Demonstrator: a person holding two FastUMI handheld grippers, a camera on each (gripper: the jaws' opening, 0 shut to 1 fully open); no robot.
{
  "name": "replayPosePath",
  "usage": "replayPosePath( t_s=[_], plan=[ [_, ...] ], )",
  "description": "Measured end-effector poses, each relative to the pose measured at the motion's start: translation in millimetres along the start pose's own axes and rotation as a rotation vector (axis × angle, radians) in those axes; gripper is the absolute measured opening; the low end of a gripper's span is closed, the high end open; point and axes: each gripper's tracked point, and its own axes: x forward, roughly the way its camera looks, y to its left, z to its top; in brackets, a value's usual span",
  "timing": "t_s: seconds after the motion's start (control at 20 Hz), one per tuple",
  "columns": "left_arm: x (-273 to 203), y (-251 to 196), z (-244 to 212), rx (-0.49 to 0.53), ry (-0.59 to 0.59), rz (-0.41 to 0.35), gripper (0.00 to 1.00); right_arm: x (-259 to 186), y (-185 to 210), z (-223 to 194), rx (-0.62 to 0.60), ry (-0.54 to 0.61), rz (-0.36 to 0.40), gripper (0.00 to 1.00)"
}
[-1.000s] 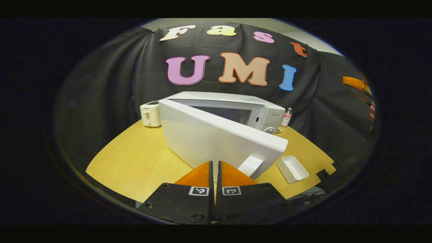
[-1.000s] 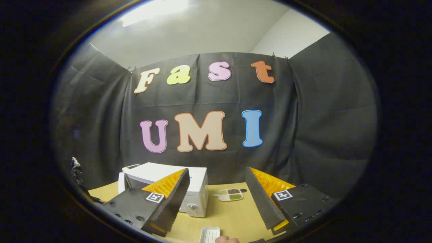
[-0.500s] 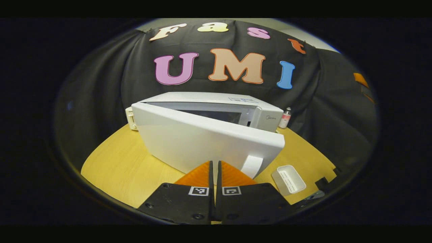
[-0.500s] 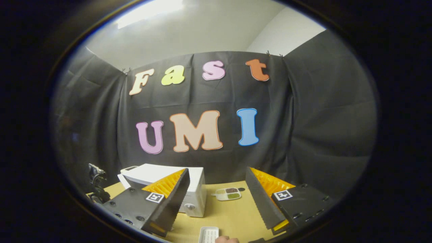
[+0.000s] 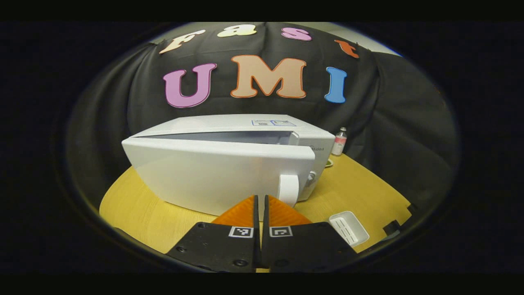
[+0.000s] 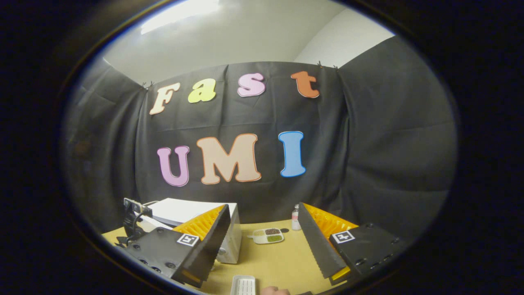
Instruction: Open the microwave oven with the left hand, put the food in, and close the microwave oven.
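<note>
The white microwave stands on the round wooden table. Its door is ajar by a narrow gap at the top. The door's white handle is at its right end. My left gripper is shut with nothing between its fingers, and its tips are up against the door's lower front, just left of the handle. In the right gripper view the microwave sits at the lower left. My right gripper is held high and open, with nothing in it. A small divided dish of food lies on the table beyond it.
A white rectangular container lies on the table right of the microwave, near the front edge. A small bottle stands at the back right by the black cloth wall. A hand shows at the bottom of the right gripper view.
The microwave door has swung from wide open to nearly closed, with my shut left gripper following against it. The right gripper has stayed open and drifted slightly.
</note>
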Motion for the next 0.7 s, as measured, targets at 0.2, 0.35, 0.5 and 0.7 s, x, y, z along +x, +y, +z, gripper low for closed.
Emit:
replayPosePath(
  t_s=[0.2, 0.35, 0.5, 0.7],
  plan=[
    [15.8, -1.9, 10.8, 0.003, -0.005, -0.002, 0.00, 3.1, -7.7, -7.1, -0.001, 0.016, -0.007, 0.94],
    [27.3, -0.3, 21.9, 0.014, -0.016, 0.009, 0.01, 5.9, -10.4, -6.3, -0.003, 0.013, -0.007, 0.94],
    [38.6, -0.2, 33.4, 0.002, -0.037, 0.021, 0.00, 9.8, -13.0, -7.3, -0.018, 0.013, -0.005, 0.94],
    [47.6, 2.1, 43.7, -0.011, -0.051, 0.041, 0.00, 14.1, -20.1, -12.0, -0.035, 0.023, -0.011, 0.94]
  ],
)
